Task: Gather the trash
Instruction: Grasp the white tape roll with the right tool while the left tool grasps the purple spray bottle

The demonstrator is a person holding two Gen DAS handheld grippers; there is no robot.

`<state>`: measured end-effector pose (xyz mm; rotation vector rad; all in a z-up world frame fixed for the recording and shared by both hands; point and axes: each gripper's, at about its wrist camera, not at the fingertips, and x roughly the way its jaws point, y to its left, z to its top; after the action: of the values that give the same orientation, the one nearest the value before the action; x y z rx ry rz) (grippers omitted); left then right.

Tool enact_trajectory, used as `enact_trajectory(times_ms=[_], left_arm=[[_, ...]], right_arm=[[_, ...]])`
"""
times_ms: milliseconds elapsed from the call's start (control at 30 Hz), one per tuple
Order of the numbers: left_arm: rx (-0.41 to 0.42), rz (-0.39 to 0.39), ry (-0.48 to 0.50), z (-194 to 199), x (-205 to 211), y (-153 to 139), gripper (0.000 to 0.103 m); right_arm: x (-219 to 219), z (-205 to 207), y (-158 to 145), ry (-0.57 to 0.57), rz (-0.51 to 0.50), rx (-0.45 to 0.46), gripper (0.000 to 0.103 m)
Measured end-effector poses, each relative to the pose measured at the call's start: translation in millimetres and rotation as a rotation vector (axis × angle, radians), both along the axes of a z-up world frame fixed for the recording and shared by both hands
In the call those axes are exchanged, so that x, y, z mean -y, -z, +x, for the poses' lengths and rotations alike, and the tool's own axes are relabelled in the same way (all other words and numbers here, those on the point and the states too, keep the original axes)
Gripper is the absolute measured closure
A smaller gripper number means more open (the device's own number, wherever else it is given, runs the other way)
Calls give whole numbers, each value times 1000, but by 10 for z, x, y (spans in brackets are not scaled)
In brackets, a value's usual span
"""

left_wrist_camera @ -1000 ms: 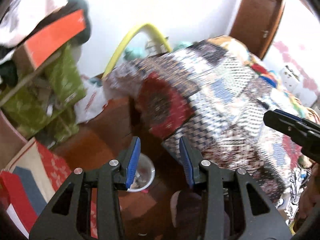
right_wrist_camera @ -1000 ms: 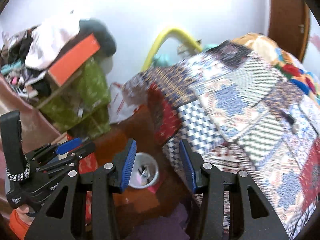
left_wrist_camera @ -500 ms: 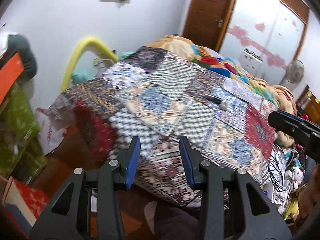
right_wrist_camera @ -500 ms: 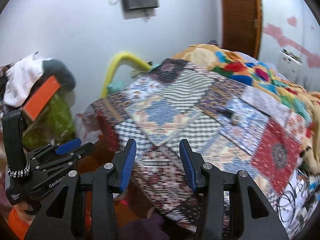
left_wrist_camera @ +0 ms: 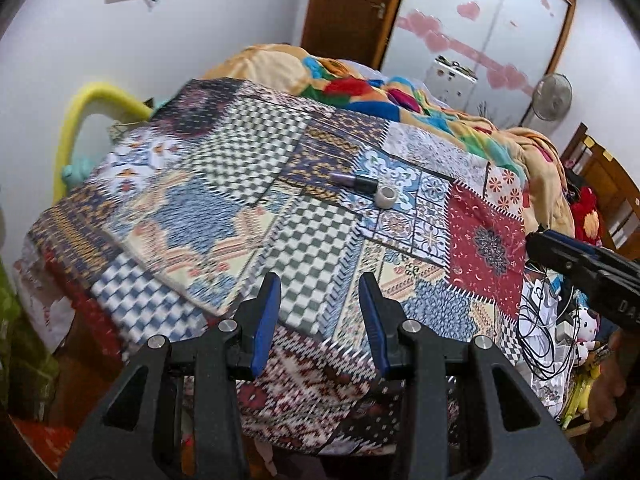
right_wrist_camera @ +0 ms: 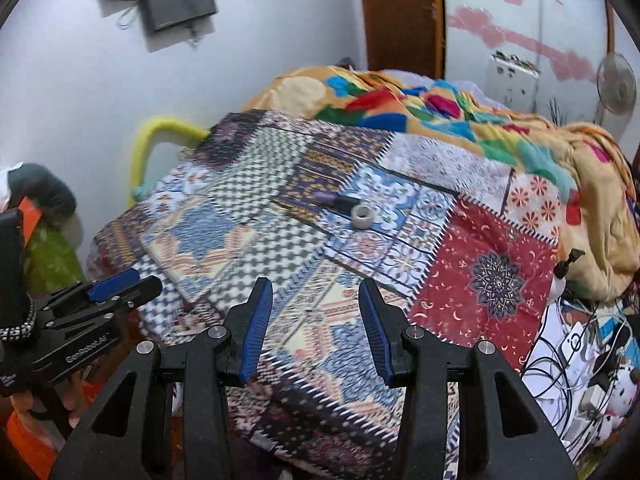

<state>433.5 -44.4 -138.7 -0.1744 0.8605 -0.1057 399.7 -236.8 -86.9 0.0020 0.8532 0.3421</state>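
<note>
Tape roll [left_wrist_camera: 386, 197] beside a dark tube [left_wrist_camera: 355, 181], mid-bedspread [left_wrist_camera: 312, 248], toward its far edge. Only the right wrist view shows the wall-mounted box [right_wrist_camera: 178, 2]. Left gripper [left_wrist_camera: 319, 312] and right gripper [right_wrist_camera: 316, 320] level over the near edge, jaws apart, empty.

home bedrm | bed [left_wrist_camera: 280, 208] w/ patchwork quilt | wardrobe [left_wrist_camera: 500, 40]

- Left black two-finger gripper with blue ribbed pads [left_wrist_camera: 319, 314]: jaws spread wide, nothing between them, aimed forward and slightly down.
- Right black two-finger gripper with blue ribbed pads [right_wrist_camera: 316, 318]: jaws likewise parted and empty, level with its partner.
- Seen side-on at each other's frame edge, side by side and apart.
- Bare forearm [left_wrist_camera: 606, 384] below the right tool.
</note>
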Motion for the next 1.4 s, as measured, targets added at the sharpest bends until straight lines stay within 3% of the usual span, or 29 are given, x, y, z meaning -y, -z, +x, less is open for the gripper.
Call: enact_trajectory(times_ms=[200, 333, 800, 900, 933, 967, 1233, 1400], left_arm=[[-16, -5, 21, 512, 95, 216, 63], [-35, -20, 39, 947, 127, 399, 63], [-83, -37, 60, 2035, 60, 939, 61], [-82, -12, 74, 2191, 92, 1011, 55], [-78, -5, 74, 2242, 107, 1026, 54], [-76, -8, 77, 2288, 118, 1035, 51], [-100, -88, 116, 2748, 333, 1067, 48], [-173, -68, 80, 2981, 531, 1198, 48]], right_arm=[[125, 480, 324, 45, 18, -48, 60], [113, 853, 571, 51, 18, -82, 48], [-174, 1949, 1399, 39, -41, -119, 47], [-212, 2038, 1489, 41, -57, -106, 49], [-230, 2043, 1509, 35, -73, -92, 54], [-243, 2053, 1525, 33, -89, -83, 69], [2, 1919, 1461, 54, -48, -68, 69], [268, 1808, 1351, 80, -25, -59, 69]])
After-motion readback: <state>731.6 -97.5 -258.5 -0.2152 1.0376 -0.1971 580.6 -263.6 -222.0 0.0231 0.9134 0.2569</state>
